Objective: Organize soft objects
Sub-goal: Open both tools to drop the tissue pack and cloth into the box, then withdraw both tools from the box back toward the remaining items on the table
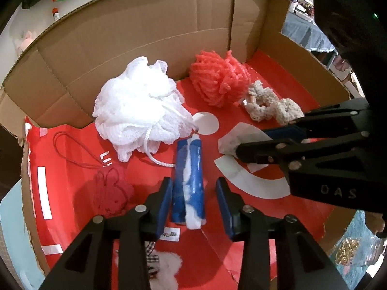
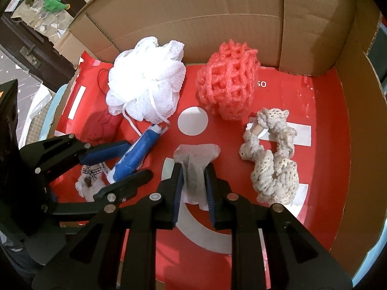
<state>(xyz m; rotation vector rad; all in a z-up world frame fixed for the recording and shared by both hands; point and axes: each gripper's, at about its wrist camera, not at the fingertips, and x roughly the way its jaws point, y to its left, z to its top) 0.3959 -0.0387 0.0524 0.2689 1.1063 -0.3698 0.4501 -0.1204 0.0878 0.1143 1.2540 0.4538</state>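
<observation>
Inside a cardboard box with a red lining lie several soft things. A white mesh bath pouf, a coral foam net ball, a cream crocheted piece, a dark red knitted piece and a blue-and-white roll. My left gripper is open, its fingers on either side of the roll. My right gripper is shut on a white gauze cloth resting on the lining.
A small white plush with a checked ribbon lies at the near left of the box. The box walls rise at the back and right. A cluttered table stands beyond the box.
</observation>
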